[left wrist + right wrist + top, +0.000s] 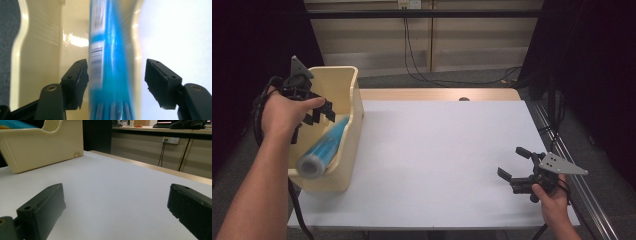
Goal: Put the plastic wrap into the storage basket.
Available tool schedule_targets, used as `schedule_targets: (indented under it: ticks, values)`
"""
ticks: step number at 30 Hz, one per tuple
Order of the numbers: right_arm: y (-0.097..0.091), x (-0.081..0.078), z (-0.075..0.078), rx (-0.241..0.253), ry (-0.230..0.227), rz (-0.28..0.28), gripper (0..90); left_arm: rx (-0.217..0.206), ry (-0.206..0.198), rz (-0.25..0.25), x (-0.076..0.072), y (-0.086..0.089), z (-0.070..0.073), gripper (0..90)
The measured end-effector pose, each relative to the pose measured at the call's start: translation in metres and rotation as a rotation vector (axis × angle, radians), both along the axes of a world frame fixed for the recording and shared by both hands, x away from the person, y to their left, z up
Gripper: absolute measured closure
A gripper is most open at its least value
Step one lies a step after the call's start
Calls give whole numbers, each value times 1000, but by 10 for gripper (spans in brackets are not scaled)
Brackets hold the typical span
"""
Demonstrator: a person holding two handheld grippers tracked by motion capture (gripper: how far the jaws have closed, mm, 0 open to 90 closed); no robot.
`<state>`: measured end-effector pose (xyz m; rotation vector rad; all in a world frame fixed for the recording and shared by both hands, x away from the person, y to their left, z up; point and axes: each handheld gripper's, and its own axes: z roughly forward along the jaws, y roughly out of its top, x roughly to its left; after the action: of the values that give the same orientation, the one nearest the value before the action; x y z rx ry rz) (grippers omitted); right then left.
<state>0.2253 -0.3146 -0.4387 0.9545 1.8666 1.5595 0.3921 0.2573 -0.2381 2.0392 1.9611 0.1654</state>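
blue tube point(110, 75), barcode label visible close-up

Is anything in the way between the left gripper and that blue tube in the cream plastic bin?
Nothing visible. The left gripper already straddles the blue cylindrical tube inside the cream plastic bin; one pad lies close against it, the other stands apart.

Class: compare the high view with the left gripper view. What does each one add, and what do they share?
High view adds: the right gripper, jaws open, low over the white table. Left gripper view adds: the printed label on the blue tube, and a gap between the tube and one pad. Shared: the tube lying in the cream bin, with the left gripper at it.
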Motion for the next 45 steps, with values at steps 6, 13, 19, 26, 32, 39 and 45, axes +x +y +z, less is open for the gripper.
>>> schedule_targets:
  ticks: [6, 13, 19, 26, 32, 39, 45]
  values:
    - [4, 2, 0, -13, -1, 14, 7, -24, -28, -52, 1, -17, 2, 294]
    - [3, 3, 0, -11, -3, 14, 7, -56, -43, -109, 10, -42, -9, 276]
    - [3, 2, 0, -15, -2, 12, 7, -89, -64, -183, 12, -68, -14, 249]
    - [3, 1, 0, -17, -1, 14, 7, -115, -51, -260, 13, -95, -31, 232]
    - [3, 1, 0, -17, -1, 14, 7, -133, -37, -319, 11, -114, -50, 215]
    - [3, 1, -1, -19, -1, 15, 7, -148, -29, -378, 5, -131, -71, 209]
    - [3, 1, -1, -17, 3, 15, 7, -166, -47, -417, -3, -144, -89, 205]
